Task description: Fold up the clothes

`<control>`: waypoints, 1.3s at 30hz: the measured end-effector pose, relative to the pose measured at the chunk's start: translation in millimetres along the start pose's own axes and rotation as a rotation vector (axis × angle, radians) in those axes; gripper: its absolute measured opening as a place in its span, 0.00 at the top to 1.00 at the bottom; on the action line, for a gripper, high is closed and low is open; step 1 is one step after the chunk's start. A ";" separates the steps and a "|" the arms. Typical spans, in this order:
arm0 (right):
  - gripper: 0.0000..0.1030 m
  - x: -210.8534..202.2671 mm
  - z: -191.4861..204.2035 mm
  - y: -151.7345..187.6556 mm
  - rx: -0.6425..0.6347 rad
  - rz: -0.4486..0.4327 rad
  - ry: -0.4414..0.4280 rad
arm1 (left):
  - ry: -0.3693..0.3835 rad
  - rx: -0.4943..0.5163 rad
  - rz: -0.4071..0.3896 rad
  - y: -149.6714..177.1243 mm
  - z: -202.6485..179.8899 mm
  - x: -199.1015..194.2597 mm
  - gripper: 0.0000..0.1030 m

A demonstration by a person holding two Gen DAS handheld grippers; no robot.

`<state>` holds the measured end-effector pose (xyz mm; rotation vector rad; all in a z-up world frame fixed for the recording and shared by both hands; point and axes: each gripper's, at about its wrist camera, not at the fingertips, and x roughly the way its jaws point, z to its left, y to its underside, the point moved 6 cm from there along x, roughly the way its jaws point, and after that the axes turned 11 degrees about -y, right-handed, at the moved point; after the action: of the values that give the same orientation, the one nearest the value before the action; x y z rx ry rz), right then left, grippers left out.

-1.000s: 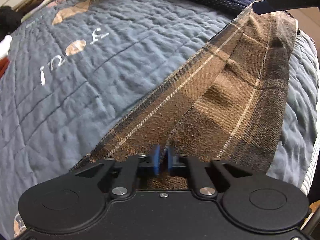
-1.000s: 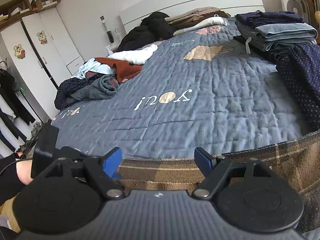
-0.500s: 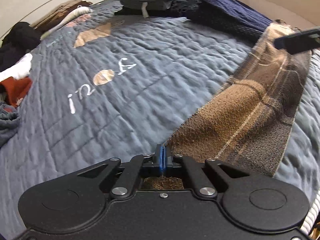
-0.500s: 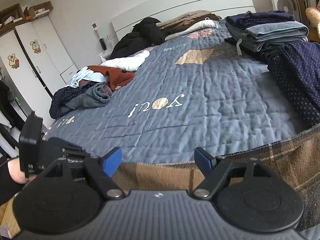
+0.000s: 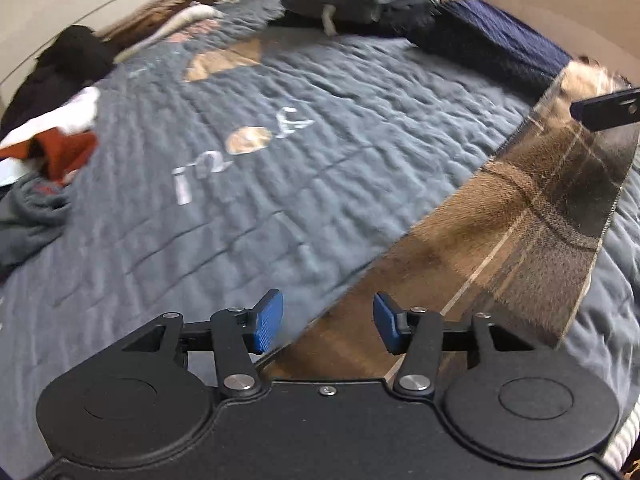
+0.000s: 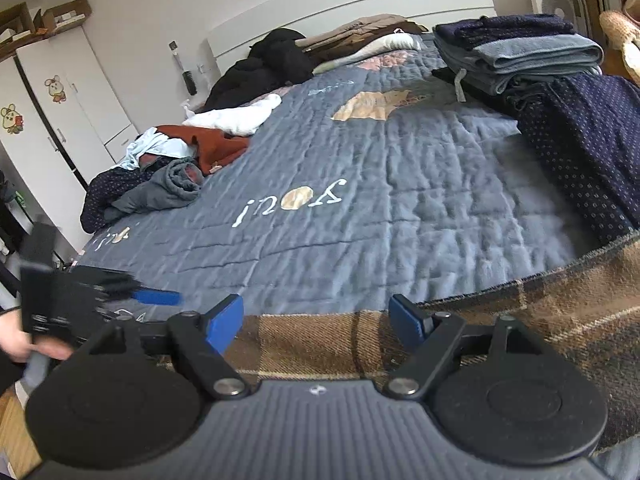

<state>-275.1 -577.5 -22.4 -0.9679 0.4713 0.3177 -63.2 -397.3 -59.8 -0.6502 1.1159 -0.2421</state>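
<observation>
Quilted bed (image 6: 360, 216): both claws wide, plaid cloth (image 5: 520, 240) loose; wardrobe (image 6: 60, 120) only in right view.

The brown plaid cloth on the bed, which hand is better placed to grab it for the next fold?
Probably right. The right tongs are open directly over the brown plaid flannel cloth, its edge between the blue pads. The left tongs are open too, at the cloth's end.

brown plaid cloth (image 5: 520, 240) – blue-grey quilt (image 5: 280, 200)
</observation>
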 end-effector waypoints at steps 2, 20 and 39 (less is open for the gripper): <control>0.23 -0.9 -0.1 1.3 -0.001 0.001 -0.002 | -0.032 -0.024 0.009 15.5 22.9 -6.2 0.52; 0.23 36.5 57.9 14.2 -0.037 0.060 -0.153 | -0.079 -0.256 0.156 117.0 131.8 -4.3 0.59; 0.23 55.7 73.0 23.7 -0.063 0.103 -0.157 | -0.097 -0.061 0.233 145.1 128.1 15.2 0.72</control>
<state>-220.9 -500.4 -33.0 -0.9733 0.3696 0.5005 37.8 -243.5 -121.9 -0.5742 1.0978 0.0235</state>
